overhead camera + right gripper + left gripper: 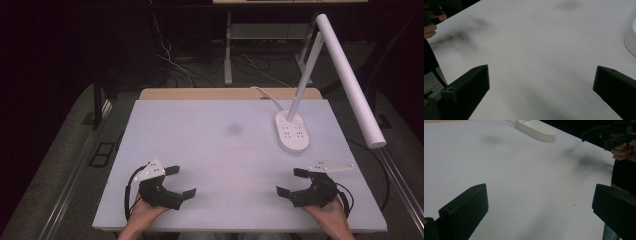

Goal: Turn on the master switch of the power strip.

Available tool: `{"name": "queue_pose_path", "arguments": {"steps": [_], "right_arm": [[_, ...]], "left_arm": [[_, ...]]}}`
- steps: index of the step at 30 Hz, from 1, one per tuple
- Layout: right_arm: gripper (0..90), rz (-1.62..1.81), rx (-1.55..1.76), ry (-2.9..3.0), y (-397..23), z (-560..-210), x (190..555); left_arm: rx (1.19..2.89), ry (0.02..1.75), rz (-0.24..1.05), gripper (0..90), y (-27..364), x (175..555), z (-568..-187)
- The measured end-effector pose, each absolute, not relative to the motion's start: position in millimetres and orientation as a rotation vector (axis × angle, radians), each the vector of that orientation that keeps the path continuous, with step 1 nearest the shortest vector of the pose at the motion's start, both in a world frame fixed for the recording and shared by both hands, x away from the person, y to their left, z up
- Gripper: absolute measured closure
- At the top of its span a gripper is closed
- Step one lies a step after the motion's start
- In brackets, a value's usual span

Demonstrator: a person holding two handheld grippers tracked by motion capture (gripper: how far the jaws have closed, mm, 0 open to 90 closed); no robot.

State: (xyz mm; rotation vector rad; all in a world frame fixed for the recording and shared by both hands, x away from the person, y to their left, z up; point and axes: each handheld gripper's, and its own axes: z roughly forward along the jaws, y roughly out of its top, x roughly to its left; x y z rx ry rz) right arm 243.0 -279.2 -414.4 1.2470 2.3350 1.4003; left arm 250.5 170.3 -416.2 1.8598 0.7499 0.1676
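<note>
1. The left black two-jaw tongs [180, 181] sit near the front left edge of the flat pale grey worktop [220, 150], jaws spread wide and holding nothing; they point inward across the bare surface.
2. The right black two-jaw tongs [292, 181] mirror them near the front right edge, jaws likewise wide apart and empty, with the person's hand [327, 212] behind.
3. The nearest thing is the white oval plastic base [292, 131] of a desk lamp, standing on the worktop beyond the right tongs and apart from them; its long white tube head [350, 80] slants out above the right edge.
4. Risk, as I judge it: a reach forward by the right tongs could knock the lamp's slim stem or snag its white cable [267, 96], tipping it.
5. The surface is smooth and matt, with a faint dark smudge [234, 129] mid-worktop. Around it the room is dark, with cables and table legs on the floor behind.
</note>
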Motion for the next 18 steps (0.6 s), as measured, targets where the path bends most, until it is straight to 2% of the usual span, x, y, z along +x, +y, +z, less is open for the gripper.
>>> {"name": "queue_pose_path", "arguments": {"steps": [18], "right_arm": [[0.1, 1.371, 1.242, 2.357, -278.7, -414.3, 242.4]], "left_arm": [[1.858, 0.766, 0.159, 0.0, 173.3, 250.8, -417.7]]}}
